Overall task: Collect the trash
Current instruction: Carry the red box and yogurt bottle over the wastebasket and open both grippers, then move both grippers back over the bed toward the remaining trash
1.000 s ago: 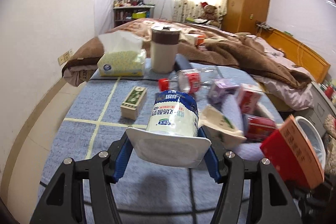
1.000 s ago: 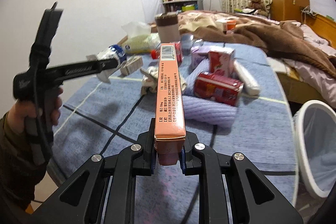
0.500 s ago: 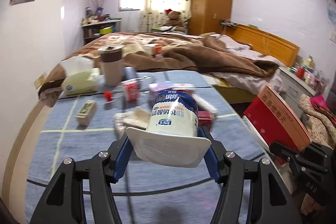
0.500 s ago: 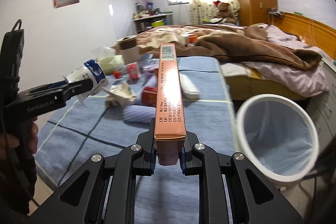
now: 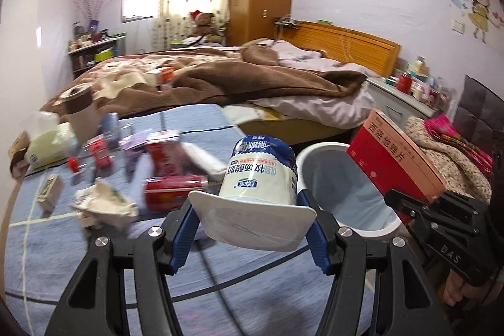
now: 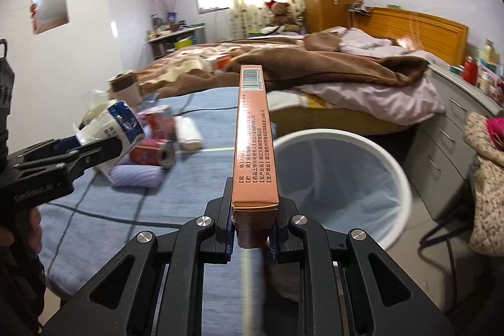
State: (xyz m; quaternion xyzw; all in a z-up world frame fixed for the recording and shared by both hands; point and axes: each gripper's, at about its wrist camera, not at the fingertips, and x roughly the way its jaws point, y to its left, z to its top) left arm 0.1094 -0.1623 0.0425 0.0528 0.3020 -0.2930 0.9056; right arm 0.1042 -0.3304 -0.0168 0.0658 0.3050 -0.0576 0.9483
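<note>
My left gripper (image 5: pixel 252 229) is shut on a white and blue yogurt cup (image 5: pixel 260 175), held bottom end toward the camera; the same yogurt cup (image 6: pixel 118 125) shows at the left of the right wrist view. My right gripper (image 6: pixel 253 229) is shut on a long orange medicine box (image 6: pixel 253 140) that sticks out forward; the orange and red box (image 5: pixel 397 159) appears over the bin's right side in the left wrist view. A white trash bin (image 6: pixel 340 178) with a pale liner stands by the table's right edge, just ahead of both grippers, and its rim (image 5: pixel 318 148) lies right of the cup.
The blue-clothed table (image 5: pixel 63 266) carries several pieces of litter: a red can (image 5: pixel 170 194), crumpled paper (image 5: pixel 104 203), small cartons, a tissue pack (image 5: pixel 47 144) and a brown-lidded cup (image 5: pixel 78 109). A bed with a brown blanket (image 5: pixel 220 77) lies beyond; grey drawers (image 6: pixel 447 140) stand right.
Both grippers have swung to the right with their loads. The table litter has slid left in both views and the white bin has come in front of them.
</note>
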